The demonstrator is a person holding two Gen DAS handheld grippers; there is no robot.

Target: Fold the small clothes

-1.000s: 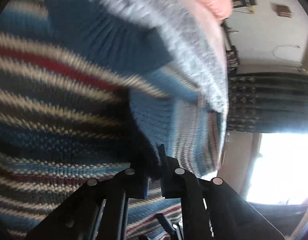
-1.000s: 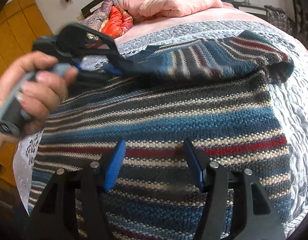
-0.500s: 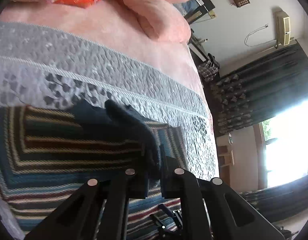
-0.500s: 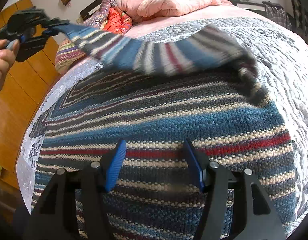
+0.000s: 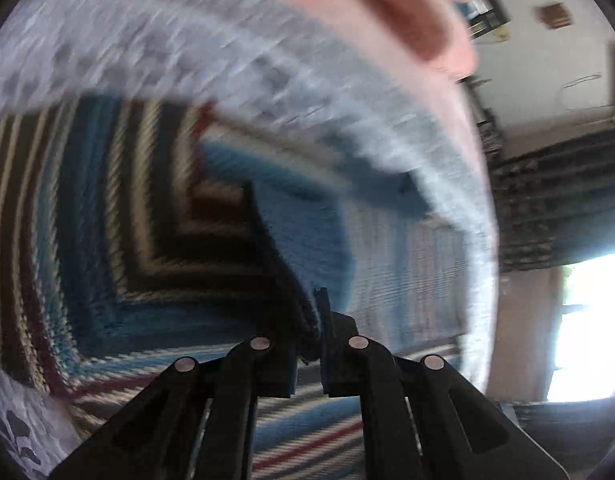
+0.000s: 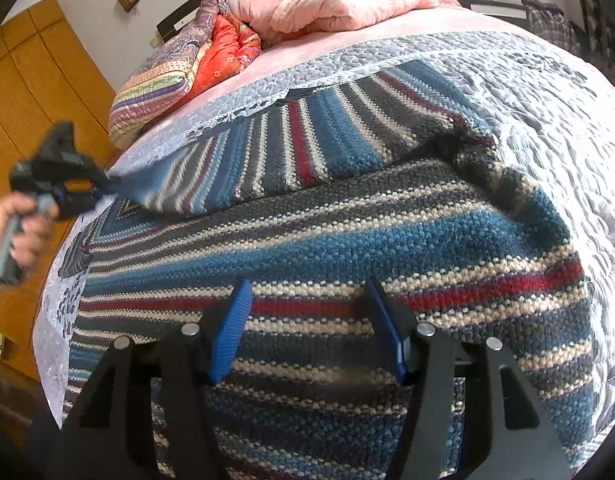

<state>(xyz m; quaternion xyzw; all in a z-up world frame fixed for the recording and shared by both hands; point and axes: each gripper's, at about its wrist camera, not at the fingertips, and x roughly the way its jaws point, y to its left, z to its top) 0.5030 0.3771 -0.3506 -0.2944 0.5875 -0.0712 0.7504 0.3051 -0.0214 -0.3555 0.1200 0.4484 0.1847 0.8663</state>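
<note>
- The left claw (image 5: 317, 320) is pinched tight on the dark cuff edge of the striped knit sweater's sleeve (image 6: 307, 148), which stretches across the sweater's upper part.
- A hand (image 6: 21, 232) holds that claw at the bed's left edge.
- The right claw (image 6: 307, 328) gapes wide, holding nothing, just above the sweater's body (image 6: 347, 248).
- The sweater lies flat on the grey quilted bedspread (image 6: 547, 92), with pink pillows (image 6: 339, 0) beyond.
</note>
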